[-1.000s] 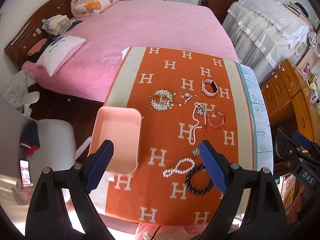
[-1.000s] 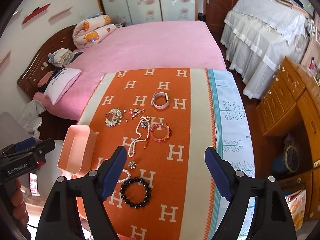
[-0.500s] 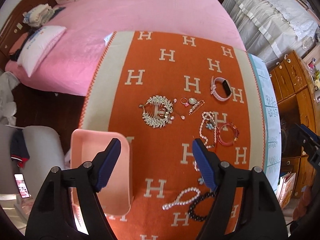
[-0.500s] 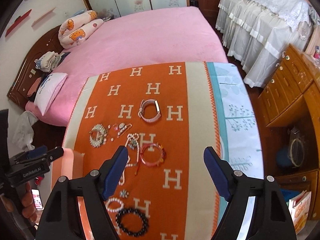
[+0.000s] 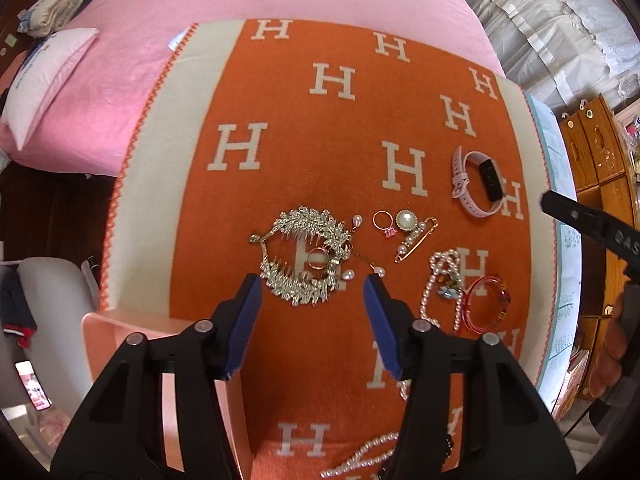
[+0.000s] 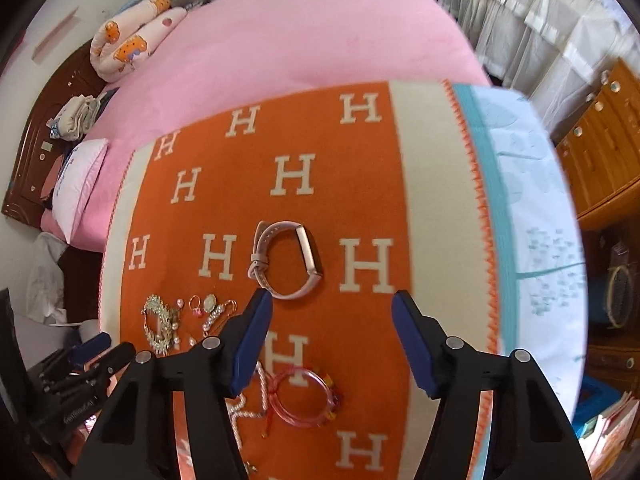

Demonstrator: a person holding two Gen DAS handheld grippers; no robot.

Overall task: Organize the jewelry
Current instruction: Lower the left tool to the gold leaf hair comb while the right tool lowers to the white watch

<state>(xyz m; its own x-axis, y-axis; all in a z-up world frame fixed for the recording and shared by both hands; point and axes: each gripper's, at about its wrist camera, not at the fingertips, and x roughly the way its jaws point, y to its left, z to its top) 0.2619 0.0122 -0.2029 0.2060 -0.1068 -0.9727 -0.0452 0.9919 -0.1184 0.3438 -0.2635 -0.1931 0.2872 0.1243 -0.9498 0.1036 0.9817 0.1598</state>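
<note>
Both grippers lowered and pushed forward over the orange blanket (image 5: pixel 328 176) within the last second. Left gripper (image 5: pixel 312 284), earlier hanging above the pink tray (image 5: pixel 104 332) and bead strands, now spread just short of the rhinestone hair comb (image 5: pixel 298 254), tray slipped beneath its left finger. Jaws narrower than a second ago, though parted and empty. Right gripper (image 6: pixel 332 300), formerly back near the black bead bracelet, now wide apart just short of the pink watch (image 6: pixel 286 260), red bangle (image 6: pixel 300 398) between its fingers.
</note>
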